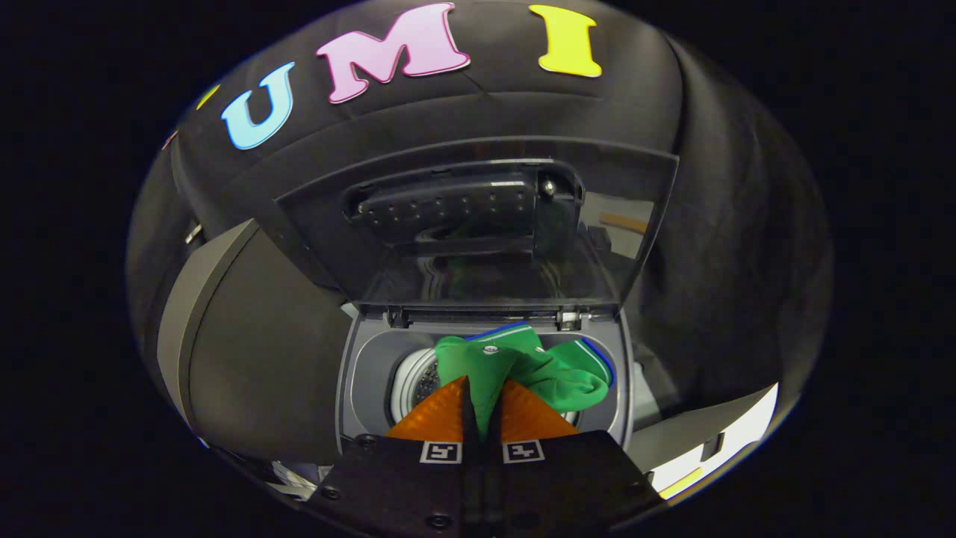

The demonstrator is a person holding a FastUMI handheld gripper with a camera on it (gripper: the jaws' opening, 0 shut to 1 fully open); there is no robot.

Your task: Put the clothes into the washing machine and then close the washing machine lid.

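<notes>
In the gripper view we see the tongs (484, 388) pressed close together, pinching a fold of the green garment (523, 370) between both fingers (441, 415). The cloth has a thin blue trim along its edges and a small pale button or snap near its top. It bunches just ahead of the fingertips and spills to their right, hanging over the round opening of the washing machine (358, 373). Beneath the cloth we make out part of the pale drum (414, 385), with small holes in its wall. The machine's top surround is grey. Beyond the garment, the washing machine lid (478, 224) stands raised and tilted back on its hinges at the far edge of the opening; it is dark with a see-through panel. To the left of the machine stands a large dark rounded object (254, 344) that we cannot identify.
</notes>
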